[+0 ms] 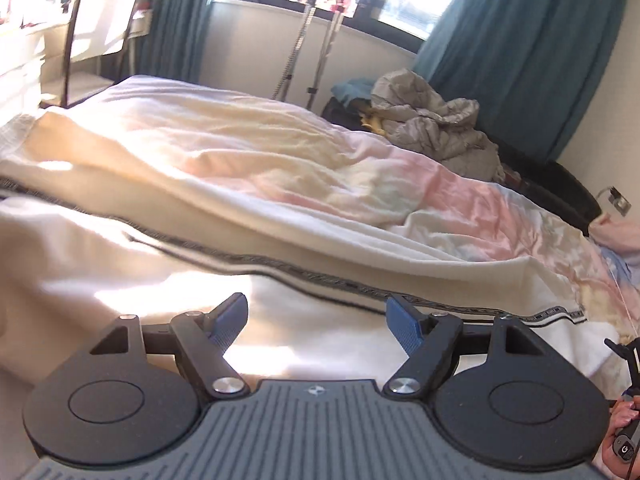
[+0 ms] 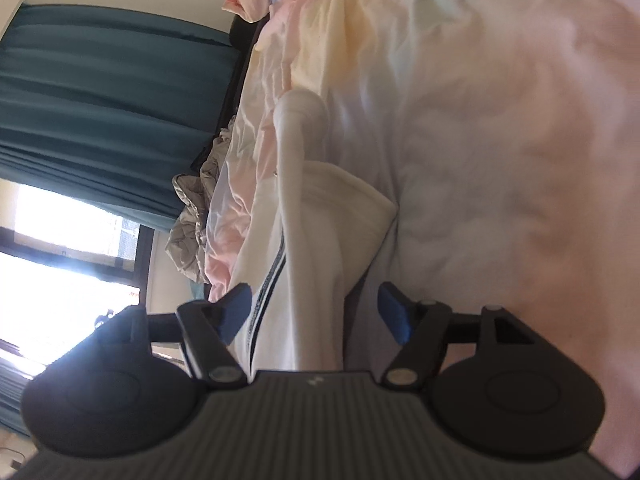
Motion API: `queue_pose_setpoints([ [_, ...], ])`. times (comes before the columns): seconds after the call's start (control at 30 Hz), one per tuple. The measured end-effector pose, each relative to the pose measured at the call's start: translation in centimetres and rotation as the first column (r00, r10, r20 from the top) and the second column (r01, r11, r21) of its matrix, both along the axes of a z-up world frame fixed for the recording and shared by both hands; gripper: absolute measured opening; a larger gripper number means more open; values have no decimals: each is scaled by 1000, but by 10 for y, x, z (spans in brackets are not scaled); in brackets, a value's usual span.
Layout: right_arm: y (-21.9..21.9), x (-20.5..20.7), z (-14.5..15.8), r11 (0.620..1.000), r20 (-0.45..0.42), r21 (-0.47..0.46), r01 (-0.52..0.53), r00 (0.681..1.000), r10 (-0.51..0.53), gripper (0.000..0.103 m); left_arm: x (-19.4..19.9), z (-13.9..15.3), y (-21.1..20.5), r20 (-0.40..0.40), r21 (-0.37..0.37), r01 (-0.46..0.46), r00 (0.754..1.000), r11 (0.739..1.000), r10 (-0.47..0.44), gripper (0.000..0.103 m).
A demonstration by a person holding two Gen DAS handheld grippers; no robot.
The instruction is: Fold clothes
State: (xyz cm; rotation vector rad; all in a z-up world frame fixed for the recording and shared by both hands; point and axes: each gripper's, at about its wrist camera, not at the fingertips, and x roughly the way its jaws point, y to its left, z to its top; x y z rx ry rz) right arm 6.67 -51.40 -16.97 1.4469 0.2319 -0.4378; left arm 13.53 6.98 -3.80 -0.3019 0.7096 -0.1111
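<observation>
1. The white garment (image 1: 280, 240) with a dark striped trim (image 1: 304, 270) is lying spread across the bed (image 1: 500, 216), its trimmed edge running just ahead of the left tool (image 1: 316, 320).
2. The left tool is standing open over the cloth, gripping nothing.
3. The right tool (image 2: 314, 308) is also standing open; a fold of the garment (image 2: 304, 264) is lying between its blue pads (image 2: 394, 316), apparently unpinched.
4. Beyond, pastel bedding is lying open; a grey crumpled heap (image 1: 436, 128) is sitting at the far edge.
</observation>
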Motion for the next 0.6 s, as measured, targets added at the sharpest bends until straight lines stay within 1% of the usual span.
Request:
queue_pose_setpoints([
  [0.03,0,3,-2,1000,12,27,-6,1000,6,79,-8,-1,16,-20,-21,-35,999,999,35,79],
  [0.1,0,13,-1,999,-4,22,-28,1000,29,81,-23,-3,53,-58,-51,-138,989,989,135,79],
  [0.13,1,19,0,999,-18,9,-38,999,38,84,-31,-4,74,-73,-80,-207,977,975,201,79],
  [0.17,2,25,0,999,-27,-7,-48,998,48,85,-36,-5,89,-80,-108,-251,967,962,243,80],
  [0.23,5,36,-4,997,-24,-30,-71,997,70,86,-42,-9,120,-101,-163,-340,939,926,327,82],
  [0.27,6,42,-7,996,-28,-43,-81,996,80,86,-42,-12,130,-117,-173,-371,928,913,355,82],
  [0.3,7,48,-10,994,-38,-62,-90,995,88,86,-40,-18,143,-147,-187,-412,909,892,390,82],
  [0.33,7,55,-12,991,-48,-89,-102,994,99,87,-39,-23,152,-162,-208,-432,900,877,405,82],
  [0.4,8,66,-13,981,-63,-156,-119,992,110,88,-36,-39,172,-219,-278,-483,873,830,435,82],
  [0.43,8,69,-13,976,-59,-185,-115,993,105,88,-35,-47,180,-238,-331,-498,866,802,440,82],
  [0.5,6,73,-16,971,-43,-223,-88,996,81,80,-33,-55,191,-250,-393,-519,855,759,455,83],
  [0.53,4,74,-18,971,-43,-230,-70,997,62,59,-31,-59,196,-257,-423,-529,849,735,463,85],
  [0.57,0,73,-20,975,-51,-216,-48,998,38,32,-28,-63,200,-268,-452,-538,842,711,467,88],
  [0.6,-4,71,-24,981,-47,-192,-28,999,19,24,-28,-65,203,-278,-469,-548,836,693,473,88],
])
